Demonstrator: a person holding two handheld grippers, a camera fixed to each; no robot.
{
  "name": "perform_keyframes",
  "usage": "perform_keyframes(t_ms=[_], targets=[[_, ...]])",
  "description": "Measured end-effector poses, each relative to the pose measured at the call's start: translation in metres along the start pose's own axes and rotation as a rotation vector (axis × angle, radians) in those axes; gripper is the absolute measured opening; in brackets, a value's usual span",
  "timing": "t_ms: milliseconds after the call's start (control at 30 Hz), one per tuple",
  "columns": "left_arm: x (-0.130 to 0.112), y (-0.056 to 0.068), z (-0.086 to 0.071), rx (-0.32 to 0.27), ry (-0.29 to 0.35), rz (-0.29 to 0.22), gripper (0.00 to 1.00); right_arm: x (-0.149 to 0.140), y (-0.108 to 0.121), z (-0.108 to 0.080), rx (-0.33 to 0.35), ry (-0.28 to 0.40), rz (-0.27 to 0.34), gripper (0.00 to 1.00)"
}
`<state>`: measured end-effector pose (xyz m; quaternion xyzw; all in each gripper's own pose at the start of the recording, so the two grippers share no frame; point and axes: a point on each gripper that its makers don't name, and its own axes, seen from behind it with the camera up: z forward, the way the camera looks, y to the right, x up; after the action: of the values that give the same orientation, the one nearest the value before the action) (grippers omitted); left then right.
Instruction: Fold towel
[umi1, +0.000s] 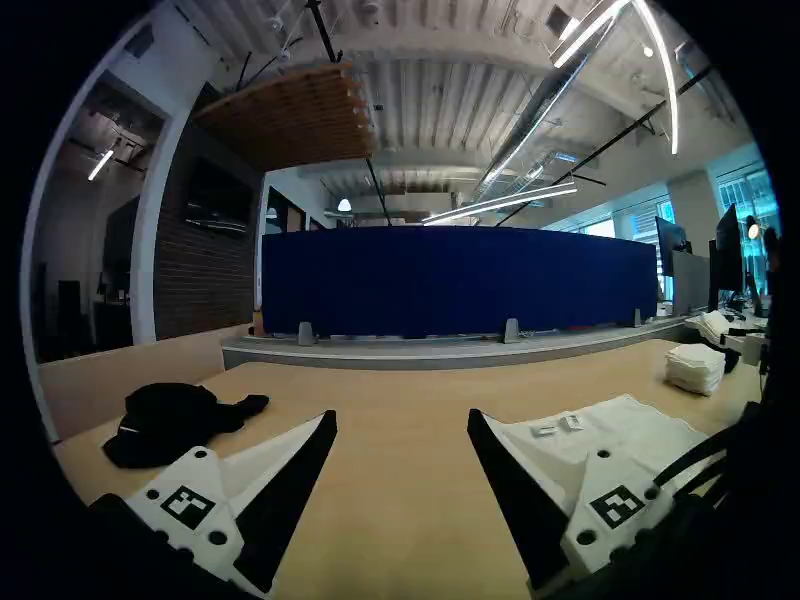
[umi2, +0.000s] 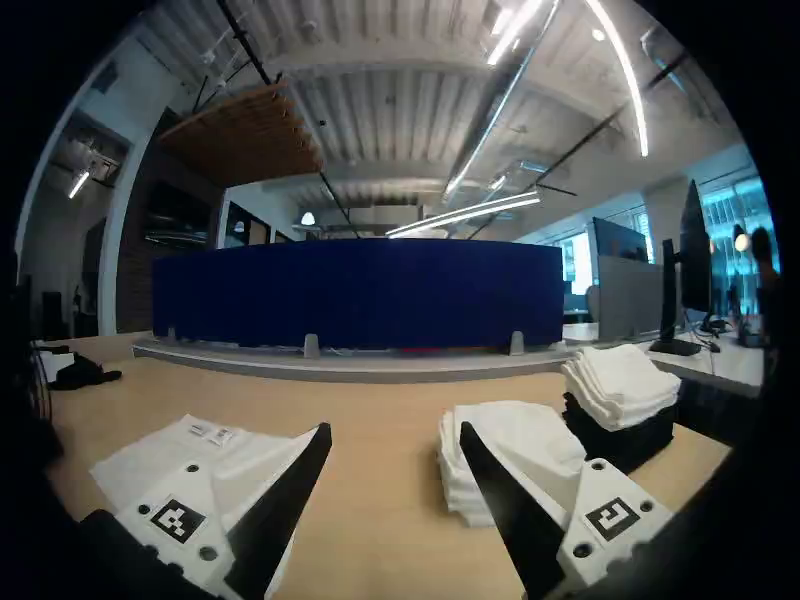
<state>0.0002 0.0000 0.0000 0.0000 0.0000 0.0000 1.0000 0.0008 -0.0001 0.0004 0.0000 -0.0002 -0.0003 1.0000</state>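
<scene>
On the pale wooden table (umi1: 400, 480), in the left gripper view, the left gripper (umi1: 400, 418) is seen with its two fingers spread wide apart and nothing held between them. A flat white towel (umi1: 610, 425) with a small label is spread at about 4 o'clock. It is partly covered by that gripper's right-hand finger, and contact cannot be told. A crumpled black cloth (umi1: 170, 420) is seen at 8 o'clock, just beyond the other finger. A folded white stack (umi1: 695, 367) is placed at 3 o'clock, and a blue partition (umi1: 450, 280) is stood along the far edge at 12 o'clock.

In the right gripper view, the right gripper (umi2: 392, 430) is likewise held wide open and empty. The flat white towel (umi2: 185, 440) is found at 8 o'clock, partly under the left-hand finger. A folded white pile (umi2: 510, 440) is seen at 5 o'clock behind the other finger. More white towels (umi2: 620, 382) are stacked on a folded black bundle (umi2: 630, 438) at 4 o'clock.
</scene>
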Motion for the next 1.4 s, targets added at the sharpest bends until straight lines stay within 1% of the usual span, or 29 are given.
perform_keyframes(t_ms=[667, 1167, 1267, 1400], targets=[[0.000, 0.000, -0.001, 0.000, 0.000, 0.000, 0.97, 0.000, 0.001, 0.001, 0.000, 0.000, 0.000, 1.00], [0.000, 0.003, -0.001, -0.003, 0.000, 0.002, 0.97, -0.003, 0.002, -0.001, -0.002, -0.004, 0.000, 1.00], [0.004, 0.004, -0.001, -0.008, 0.005, 0.010, 0.97, 0.000, 0.006, 0.000, -0.016, -0.011, -0.002, 1.00], [0.026, 0.001, 0.001, -0.006, 0.024, 0.008, 0.97, 0.023, 0.011, 0.000, -0.030, 0.009, -0.019, 1.00]])
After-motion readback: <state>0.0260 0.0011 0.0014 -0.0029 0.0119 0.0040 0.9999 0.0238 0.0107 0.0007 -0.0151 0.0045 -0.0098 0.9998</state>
